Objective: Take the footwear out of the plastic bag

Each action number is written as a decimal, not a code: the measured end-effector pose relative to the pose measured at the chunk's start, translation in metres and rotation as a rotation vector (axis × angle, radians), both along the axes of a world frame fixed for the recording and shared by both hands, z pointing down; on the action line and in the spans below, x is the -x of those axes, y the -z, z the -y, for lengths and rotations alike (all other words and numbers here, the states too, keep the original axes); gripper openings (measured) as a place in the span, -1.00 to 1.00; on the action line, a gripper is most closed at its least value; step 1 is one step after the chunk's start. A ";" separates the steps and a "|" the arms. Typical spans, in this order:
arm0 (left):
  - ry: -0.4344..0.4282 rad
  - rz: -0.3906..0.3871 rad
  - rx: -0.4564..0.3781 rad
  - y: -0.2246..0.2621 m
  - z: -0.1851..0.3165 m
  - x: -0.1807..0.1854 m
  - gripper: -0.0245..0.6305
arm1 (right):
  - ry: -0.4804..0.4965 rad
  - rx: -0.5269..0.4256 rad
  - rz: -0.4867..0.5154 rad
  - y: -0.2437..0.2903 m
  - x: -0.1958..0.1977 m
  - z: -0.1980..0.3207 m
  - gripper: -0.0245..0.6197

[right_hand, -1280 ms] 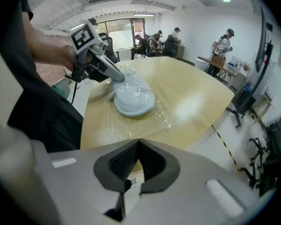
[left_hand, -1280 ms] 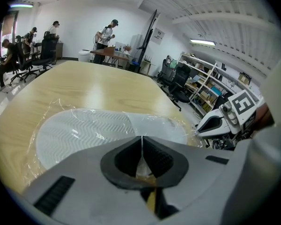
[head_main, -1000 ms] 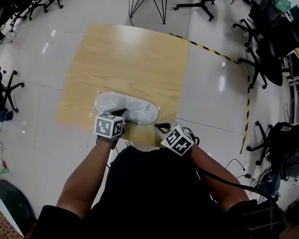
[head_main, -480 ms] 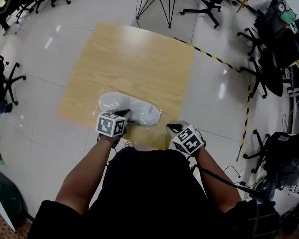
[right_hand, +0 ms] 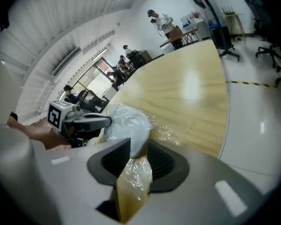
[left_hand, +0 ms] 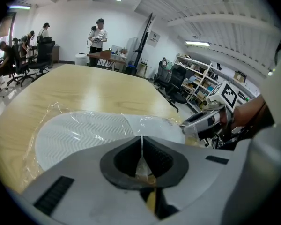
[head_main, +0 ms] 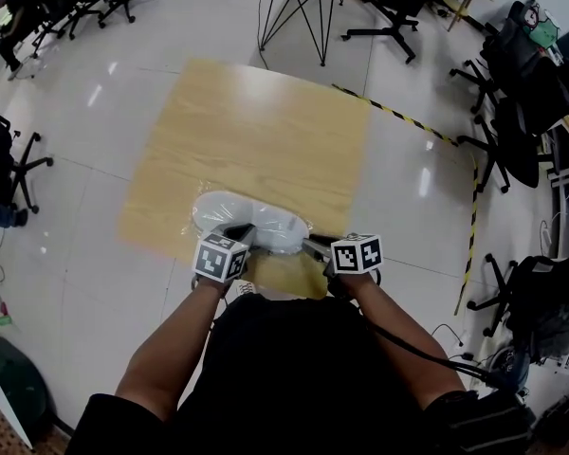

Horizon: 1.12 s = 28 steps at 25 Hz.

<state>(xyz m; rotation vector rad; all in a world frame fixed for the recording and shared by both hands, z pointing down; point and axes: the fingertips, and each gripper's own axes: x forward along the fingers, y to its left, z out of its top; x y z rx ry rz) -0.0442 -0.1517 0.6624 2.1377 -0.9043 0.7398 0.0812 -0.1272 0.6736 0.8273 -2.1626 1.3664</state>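
A pair of white slippers point(head_main: 251, 221) lies sealed in a clear plastic bag point(head_main: 286, 238) at the near edge of the wooden table point(head_main: 256, 131). My left gripper point(head_main: 237, 233) sits at the bag's near side. In the left gripper view the left gripper point(left_hand: 141, 146) is shut on a thin fold of the bag, with the ribbed white soles point(left_hand: 84, 135) just beyond. My right gripper point(head_main: 313, 247) is at the bag's right end. In the right gripper view the right gripper point(right_hand: 138, 156) has just been opening; crumpled bag film point(right_hand: 133, 177) hangs loose between the parted jaws, in front of a slipper toe point(right_hand: 126, 123).
Black office chairs point(head_main: 512, 93) stand on the right and far left point(head_main: 9, 169). Yellow-black tape point(head_main: 408, 117) runs across the tiled floor beside the table. Black metal legs point(head_main: 294, 8) stand beyond the table's far edge. People point(left_hand: 99, 32) stand far off in the room.
My right gripper has rolled so its marker cube faces up, and it has moved left to the bag's right end. The left gripper has stayed on the bag.
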 end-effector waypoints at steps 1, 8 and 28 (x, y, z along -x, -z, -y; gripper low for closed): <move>-0.006 0.005 -0.010 0.000 0.000 0.000 -0.86 | -0.006 0.017 0.002 -0.002 0.001 0.000 -0.58; -0.053 0.061 -0.038 -0.001 -0.004 0.001 -0.85 | -0.009 0.041 0.037 0.003 -0.002 -0.005 -0.73; -0.084 0.085 -0.025 0.002 -0.003 0.004 -0.88 | -0.361 0.031 -0.002 0.004 -0.133 -0.002 -0.76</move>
